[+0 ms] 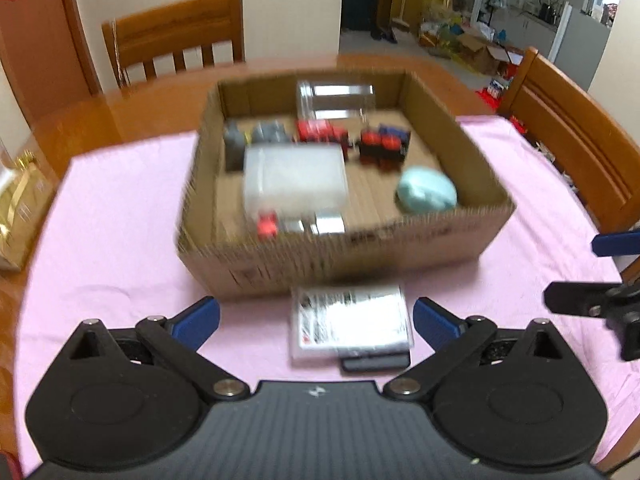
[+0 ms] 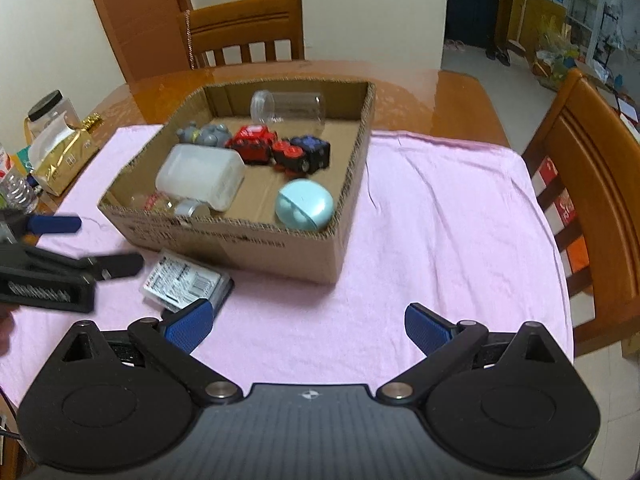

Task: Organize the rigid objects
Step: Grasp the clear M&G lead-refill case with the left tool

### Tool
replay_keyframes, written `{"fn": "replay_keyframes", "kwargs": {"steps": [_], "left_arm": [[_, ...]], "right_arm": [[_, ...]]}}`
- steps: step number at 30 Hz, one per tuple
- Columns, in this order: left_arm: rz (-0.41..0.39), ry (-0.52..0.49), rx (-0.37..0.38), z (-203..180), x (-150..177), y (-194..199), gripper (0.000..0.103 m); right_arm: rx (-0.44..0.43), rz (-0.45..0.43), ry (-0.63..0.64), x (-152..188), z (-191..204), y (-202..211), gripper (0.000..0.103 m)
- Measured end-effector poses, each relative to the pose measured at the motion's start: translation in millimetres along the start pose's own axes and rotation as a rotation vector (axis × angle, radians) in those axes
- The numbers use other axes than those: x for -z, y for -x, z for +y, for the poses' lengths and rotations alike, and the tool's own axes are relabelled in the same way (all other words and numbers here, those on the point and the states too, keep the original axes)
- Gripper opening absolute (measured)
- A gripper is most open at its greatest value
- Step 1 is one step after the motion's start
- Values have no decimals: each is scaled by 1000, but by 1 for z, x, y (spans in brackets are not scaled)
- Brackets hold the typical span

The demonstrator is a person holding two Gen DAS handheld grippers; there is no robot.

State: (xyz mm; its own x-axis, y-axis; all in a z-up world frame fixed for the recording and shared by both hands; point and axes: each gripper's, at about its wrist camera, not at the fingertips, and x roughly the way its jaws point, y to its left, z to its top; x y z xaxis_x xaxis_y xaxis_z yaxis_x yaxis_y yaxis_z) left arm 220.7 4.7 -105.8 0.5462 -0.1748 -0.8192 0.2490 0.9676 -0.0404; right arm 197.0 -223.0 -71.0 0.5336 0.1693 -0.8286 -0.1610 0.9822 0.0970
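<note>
A cardboard box [image 1: 340, 256] [image 2: 280, 248] stands on a pink cloth. It holds a white plastic container [image 1: 294, 178] [image 2: 200, 176], a clear jar [image 1: 334, 100] [image 2: 288, 110], red and blue toy cars [image 1: 380, 146] [image 2: 296, 154], a grey toy [image 2: 204, 134] and a light blue egg-shaped case [image 1: 426, 194] [image 2: 306, 208]. A flat pack with a printed label [image 1: 350, 326] [image 2: 186, 284] lies on the cloth in front of the box. My left gripper [image 1: 316, 322] is open, with the pack between its fingers. My right gripper [image 2: 308, 326] is open and empty over bare cloth.
Wooden chairs stand behind the table [image 1: 176, 40] and at its right [image 2: 592, 200]. A gold bag [image 2: 64, 156], a jar with a black lid [image 2: 50, 114] and bottles stand at the table's left edge. The pink cloth [image 2: 440, 220] covers the table right of the box.
</note>
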Motion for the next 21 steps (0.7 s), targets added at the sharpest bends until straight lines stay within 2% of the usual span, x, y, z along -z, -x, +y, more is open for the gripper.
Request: {"fn": "replay_keyframes", "kwargs": {"steps": [6, 13, 17, 19, 21], "left_arm": [[8, 18, 18, -8, 7, -27, 102], [33, -38, 39, -17, 7, -48, 101], [48, -47, 46, -17, 7, -55, 98], [55, -43, 54, -16, 8, -59, 92], [59, -31, 61, -14, 8, -60, 92]], "right_arm": [[12, 38, -28, 13, -9, -6, 103], [31, 48, -46, 16, -16, -6, 103], [34, 53, -44, 15, -15, -9, 103], [33, 57, -40, 15, -14, -10, 103], [33, 60, -37, 15, -12, -11, 103]]}}
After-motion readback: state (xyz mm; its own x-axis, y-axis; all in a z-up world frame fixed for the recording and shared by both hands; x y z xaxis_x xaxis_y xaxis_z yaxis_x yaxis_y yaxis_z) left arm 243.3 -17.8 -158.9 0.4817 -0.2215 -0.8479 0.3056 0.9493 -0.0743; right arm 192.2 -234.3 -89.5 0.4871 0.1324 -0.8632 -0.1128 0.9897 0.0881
